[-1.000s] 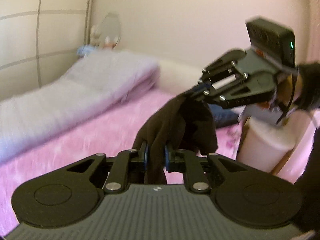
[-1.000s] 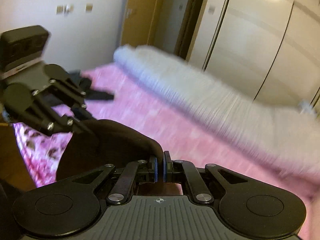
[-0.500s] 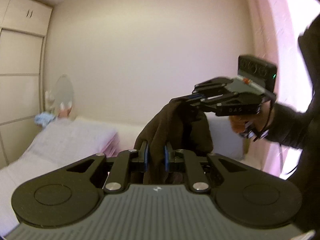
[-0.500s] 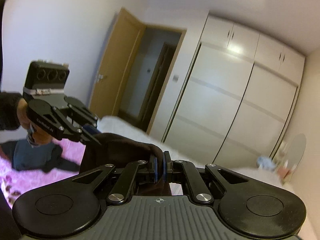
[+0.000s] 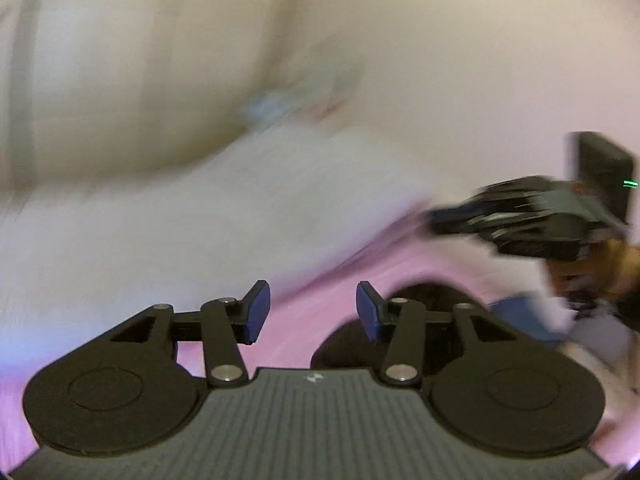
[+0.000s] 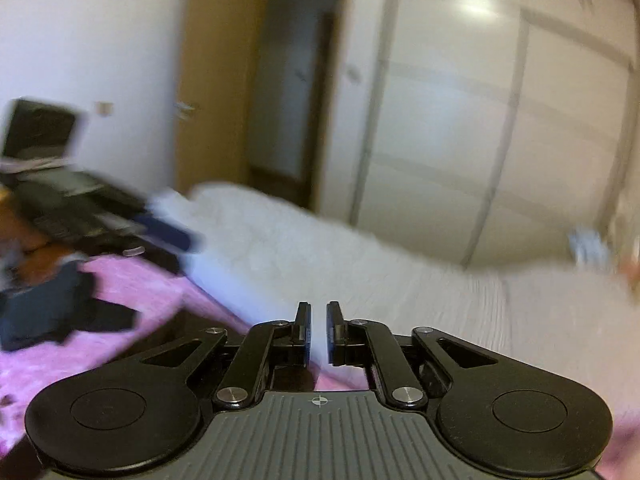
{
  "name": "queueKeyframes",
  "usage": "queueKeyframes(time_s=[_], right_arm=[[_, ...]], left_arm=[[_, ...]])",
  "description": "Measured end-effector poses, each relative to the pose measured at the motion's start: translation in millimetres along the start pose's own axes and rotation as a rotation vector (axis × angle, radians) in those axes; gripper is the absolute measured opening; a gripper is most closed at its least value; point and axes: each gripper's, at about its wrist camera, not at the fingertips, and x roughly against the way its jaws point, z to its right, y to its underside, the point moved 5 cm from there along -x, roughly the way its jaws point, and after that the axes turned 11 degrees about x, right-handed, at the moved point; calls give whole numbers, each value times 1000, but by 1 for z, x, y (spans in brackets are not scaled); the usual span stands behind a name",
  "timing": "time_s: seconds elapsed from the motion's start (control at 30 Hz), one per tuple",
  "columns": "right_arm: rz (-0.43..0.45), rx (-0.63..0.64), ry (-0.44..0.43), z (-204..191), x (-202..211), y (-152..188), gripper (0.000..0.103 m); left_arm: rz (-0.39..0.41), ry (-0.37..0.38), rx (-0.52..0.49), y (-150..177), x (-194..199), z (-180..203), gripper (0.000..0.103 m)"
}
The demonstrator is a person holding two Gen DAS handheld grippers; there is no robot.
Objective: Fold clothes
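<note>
Blurring hides most detail — left gripper (image 5: 312,312) gapes wide, empty; right gripper (image 6: 318,334) stands narrowly parted; dark garment (image 5: 420,300) lies half-hidden on the pink bedspread (image 5: 312,300).

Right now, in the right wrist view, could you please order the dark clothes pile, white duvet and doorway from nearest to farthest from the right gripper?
1. white duvet, just ahead of the right gripper.
2. dark clothes pile, far left on the pink bedspread.
3. doorway, beyond the bed.
</note>
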Motion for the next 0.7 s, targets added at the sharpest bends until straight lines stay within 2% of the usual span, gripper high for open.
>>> queueKeyframes(time_s=[0.03, 0.1, 0.17, 0.2, 0.23, 0.33, 0.4, 0.53, 0.67, 0.7], right_arm=[[-51, -28, 24, 11, -32, 23, 41], [-147, -95, 43, 24, -78, 73, 47], [-187, -166, -29, 18, -88, 122, 53], [-217, -191, -59, 15, -92, 147, 60], [-265, -201, -79, 10, -93, 175, 63], [-434, -303, -129, -10, -95, 269, 64], [-531, -421, -159, -25, -92, 325, 65], [-634, -664, -148, -48, -56, 395, 66], [-629, -799, -136, -62, -39, 421, 67], [-614, -817, -143, -67, -39, 424, 67]], left_arm=[[-34, -71, 37, 20, -19, -21, 42], [-108, -182, 112, 71, -47, -62, 43], [-192, -244, 167, 126, -65, -87, 46], [-247, -268, 200, 157, -71, -99, 50], [-298, -289, 225, 185, -77, -107, 52], [-378, -310, 193, 225, -90, -101, 54], [-431, -325, 171, 252, -98, -97, 55], [-538, -353, 127, 305, -115, -89, 55], [-636, -376, 75, 354, -131, -81, 52], [-617, -361, 26, 341, -134, -77, 53]])
